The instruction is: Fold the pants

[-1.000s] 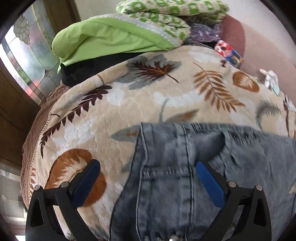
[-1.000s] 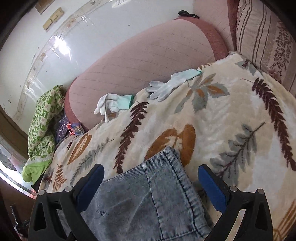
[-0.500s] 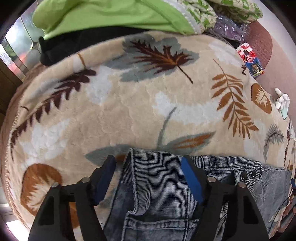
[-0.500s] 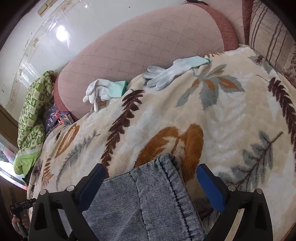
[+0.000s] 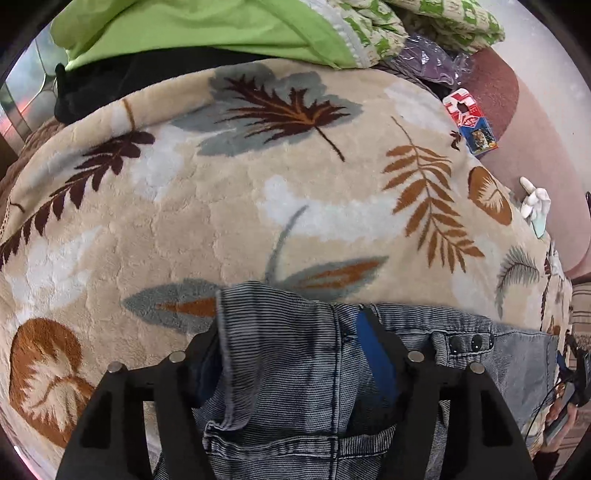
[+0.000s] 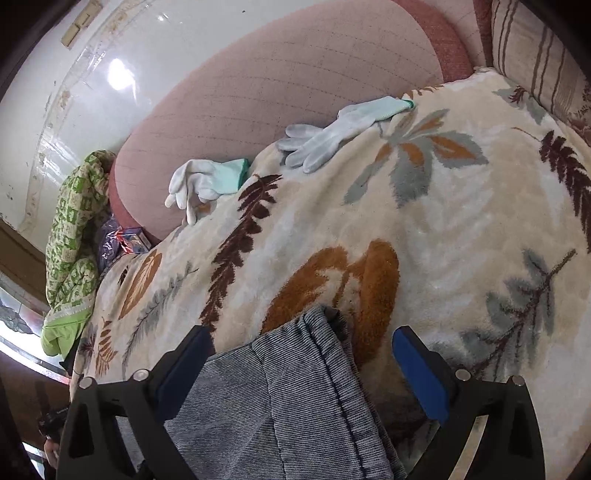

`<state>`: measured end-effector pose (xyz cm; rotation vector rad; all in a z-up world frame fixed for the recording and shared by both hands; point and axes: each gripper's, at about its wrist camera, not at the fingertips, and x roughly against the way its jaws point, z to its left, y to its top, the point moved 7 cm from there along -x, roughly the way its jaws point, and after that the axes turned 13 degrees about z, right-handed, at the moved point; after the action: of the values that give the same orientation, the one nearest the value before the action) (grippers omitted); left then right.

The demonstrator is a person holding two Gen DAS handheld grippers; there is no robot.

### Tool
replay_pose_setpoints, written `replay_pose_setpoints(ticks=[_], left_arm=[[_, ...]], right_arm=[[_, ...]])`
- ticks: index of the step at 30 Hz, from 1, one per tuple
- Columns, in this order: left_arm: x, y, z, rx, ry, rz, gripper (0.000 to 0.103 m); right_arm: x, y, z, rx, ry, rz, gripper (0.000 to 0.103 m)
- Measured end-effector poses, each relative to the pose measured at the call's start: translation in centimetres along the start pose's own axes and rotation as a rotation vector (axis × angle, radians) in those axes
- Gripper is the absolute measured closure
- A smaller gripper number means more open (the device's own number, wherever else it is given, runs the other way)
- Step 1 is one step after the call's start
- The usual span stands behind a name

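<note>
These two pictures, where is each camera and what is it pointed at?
Left wrist: rides the left tongs, looking along them at the jeans waistband they straddle.
Right wrist: rides the right tongs, open around a jeans leg hem, facing gloves.
Shared: jeans, blanket, green bedding.

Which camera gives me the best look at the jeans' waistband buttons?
Left wrist view: the dark waistband buttons on the blue-grey denim jeans show clearly, right of the claw. Right wrist view shows only plain denim, no buttons.
</note>
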<state>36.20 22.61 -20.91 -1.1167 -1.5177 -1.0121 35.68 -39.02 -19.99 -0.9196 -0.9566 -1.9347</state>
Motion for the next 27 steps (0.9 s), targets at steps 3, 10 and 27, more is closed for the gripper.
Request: replay_pose_setpoints(ticks=[3, 10, 27], left_arm=[[-0.2, -0.3, -0.9, -0.05, 0.055, -0.013, 0.047], [0.5, -0.9, -1.8, -0.092, 0.082, -0.035, 0.086], [11.9, -5.6, -4.3, -0.19, -0.053, -0.252, 0.092]], right_arm=[[-0.5, -0.1, 0.7, 0.02, 0.018, 0.002, 0.003], [-2.6, -1.5, 1.3, 0.117, -0.231, 0.123, 0.044], [2.2, -6.6, 4.6, 0.103, 0.055, 0.106, 0.074]])
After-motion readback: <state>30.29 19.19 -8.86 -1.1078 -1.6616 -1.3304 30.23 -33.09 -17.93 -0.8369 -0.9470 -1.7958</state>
